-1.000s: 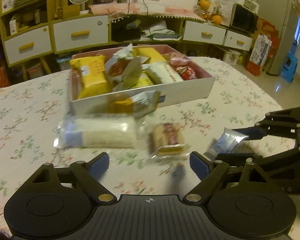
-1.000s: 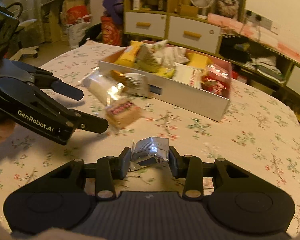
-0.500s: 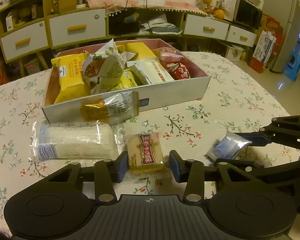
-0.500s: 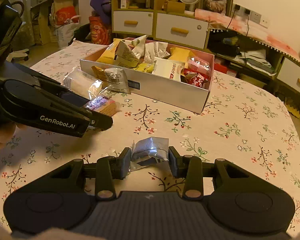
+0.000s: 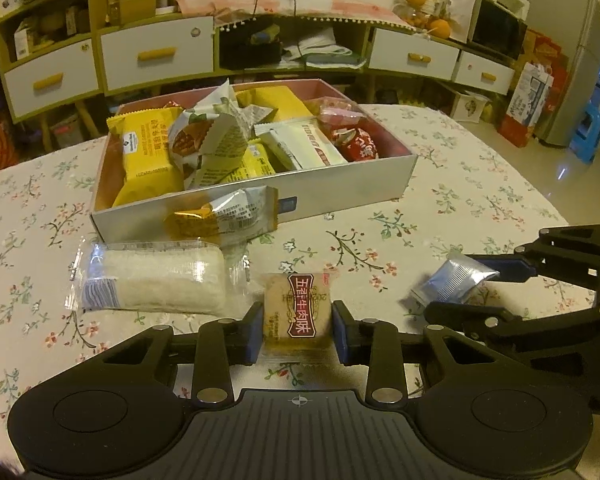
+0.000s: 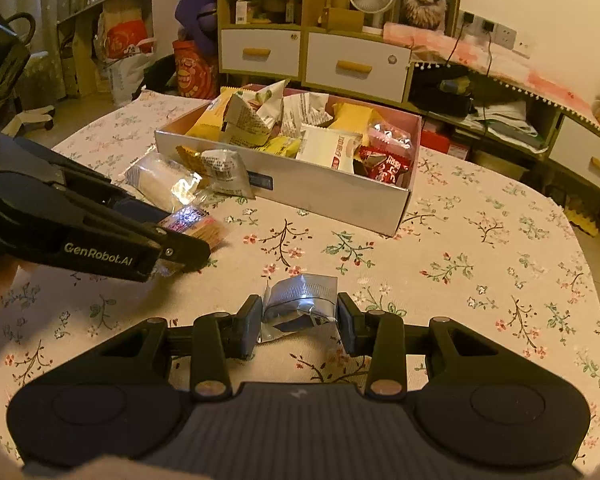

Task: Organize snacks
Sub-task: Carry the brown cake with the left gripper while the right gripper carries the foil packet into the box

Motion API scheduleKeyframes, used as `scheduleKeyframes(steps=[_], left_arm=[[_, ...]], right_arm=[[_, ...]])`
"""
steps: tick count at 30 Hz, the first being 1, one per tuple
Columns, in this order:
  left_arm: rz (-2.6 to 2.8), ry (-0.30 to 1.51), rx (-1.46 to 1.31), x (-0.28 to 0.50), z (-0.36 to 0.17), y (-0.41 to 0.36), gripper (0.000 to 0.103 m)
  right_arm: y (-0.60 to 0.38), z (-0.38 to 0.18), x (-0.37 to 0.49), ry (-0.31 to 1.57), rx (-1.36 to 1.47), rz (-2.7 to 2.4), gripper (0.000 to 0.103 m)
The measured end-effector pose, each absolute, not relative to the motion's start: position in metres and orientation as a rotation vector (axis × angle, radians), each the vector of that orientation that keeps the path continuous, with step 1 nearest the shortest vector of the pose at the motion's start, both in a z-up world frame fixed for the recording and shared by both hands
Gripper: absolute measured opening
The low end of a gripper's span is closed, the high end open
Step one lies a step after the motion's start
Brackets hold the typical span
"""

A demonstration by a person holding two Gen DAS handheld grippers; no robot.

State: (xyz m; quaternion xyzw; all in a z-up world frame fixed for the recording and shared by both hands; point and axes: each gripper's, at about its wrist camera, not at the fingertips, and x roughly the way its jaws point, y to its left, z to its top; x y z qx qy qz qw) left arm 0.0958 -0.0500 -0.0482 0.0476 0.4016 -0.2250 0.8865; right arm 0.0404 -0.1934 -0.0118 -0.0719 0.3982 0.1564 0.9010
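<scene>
My left gripper (image 5: 298,330) hemmed on its left by long white snack pack (image 5: 152,278); ahead, gold-wrapped pack (image 5: 224,216) leans on box wall (image 5: 340,190). Box crammed with packets. Bare tablecloth (image 6: 480,264) open ahead of my right gripper (image 6: 298,320), right of box.
</scene>
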Motion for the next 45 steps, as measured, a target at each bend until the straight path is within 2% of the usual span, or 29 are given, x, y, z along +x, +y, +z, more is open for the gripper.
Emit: scheduleKeyframes(steps=[14,25,45], left_arm=[[-0.464,0.784,0.023,0.092,-0.019,-0.033,0.032],[-0.417,0.744,-0.054,0.121,-0.002,-0.018,0.032],[-0.454,0.703,0.057,0.176,-0.020,-0.065,0.032]], right_arm=[[-0.201,0.006,0.051,0.767,-0.096,0.295,0.036],[-0.211,0.022,0.089,0.716,0.004,0.232,0.036],[-0.218,0.007,0.143,0.761,0.091,0.229,0.037]])
